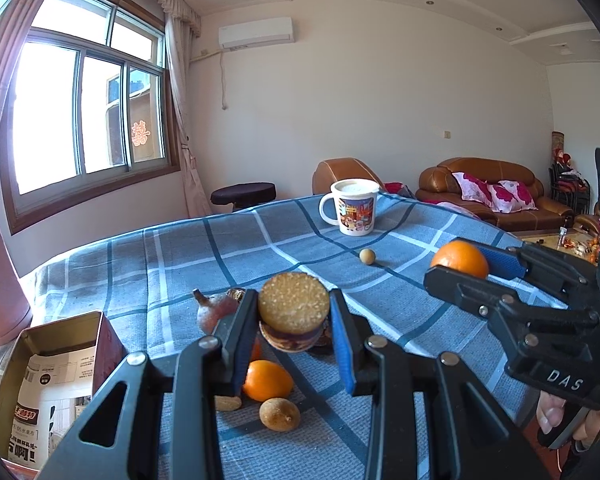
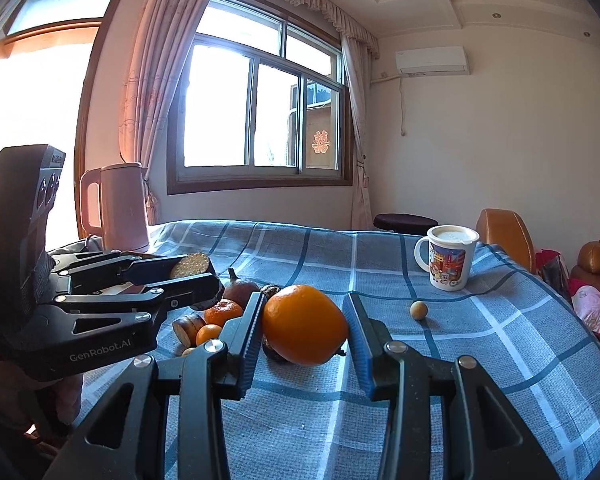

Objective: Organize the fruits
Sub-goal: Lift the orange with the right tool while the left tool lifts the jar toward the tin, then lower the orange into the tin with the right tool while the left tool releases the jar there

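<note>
- The left gripper [image 1: 294, 332] is closed on a round brown cut piece with a grainy yellow face [image 1: 293, 309], above the blue checked tablecloth [image 1: 140, 264].
- The right gripper [image 2: 304, 330] clamps a round orange fruit [image 2: 304, 325], lifted near the cloth's middle.

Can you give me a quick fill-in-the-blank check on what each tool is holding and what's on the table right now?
1. The right tool is shut on an ____.
2. The left tool grips a cut brown piece, held ____ the checked cloth.
3. The mug stands ____ at the far side.
4. The open tin box lies to the ____ of the left tool.

Missing words: orange; above; upright; left
</note>
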The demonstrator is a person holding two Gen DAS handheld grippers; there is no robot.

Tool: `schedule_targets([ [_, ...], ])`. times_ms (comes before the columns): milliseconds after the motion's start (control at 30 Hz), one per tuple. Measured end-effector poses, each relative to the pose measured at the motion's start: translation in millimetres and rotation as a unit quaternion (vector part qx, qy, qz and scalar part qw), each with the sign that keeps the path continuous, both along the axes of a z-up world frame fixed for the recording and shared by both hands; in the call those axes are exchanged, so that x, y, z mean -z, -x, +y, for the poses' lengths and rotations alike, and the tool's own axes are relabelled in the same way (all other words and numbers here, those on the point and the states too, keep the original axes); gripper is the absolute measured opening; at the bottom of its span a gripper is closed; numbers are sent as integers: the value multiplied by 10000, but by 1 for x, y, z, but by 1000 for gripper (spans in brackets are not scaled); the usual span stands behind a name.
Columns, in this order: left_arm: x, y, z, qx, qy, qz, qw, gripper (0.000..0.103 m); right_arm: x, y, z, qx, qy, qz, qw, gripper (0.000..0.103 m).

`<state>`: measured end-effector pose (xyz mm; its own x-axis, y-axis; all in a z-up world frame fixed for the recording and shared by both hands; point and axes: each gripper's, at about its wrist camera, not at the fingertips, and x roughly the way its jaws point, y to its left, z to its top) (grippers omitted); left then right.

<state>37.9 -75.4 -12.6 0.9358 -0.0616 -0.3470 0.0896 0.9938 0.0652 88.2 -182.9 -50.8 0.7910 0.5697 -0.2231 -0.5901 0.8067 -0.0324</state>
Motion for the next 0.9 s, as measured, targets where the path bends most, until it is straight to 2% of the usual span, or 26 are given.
schedule_targets([
  [367, -2, 0, 26, -373, 66, 52, 9993, 36, -12, -3, 27, -334, 125, -84, 9993, 42],
  [900, -5, 7, 87, -1074, 285, 71, 9938, 36, -30, -7, 83, -916, 417, -224, 9947, 42],
])
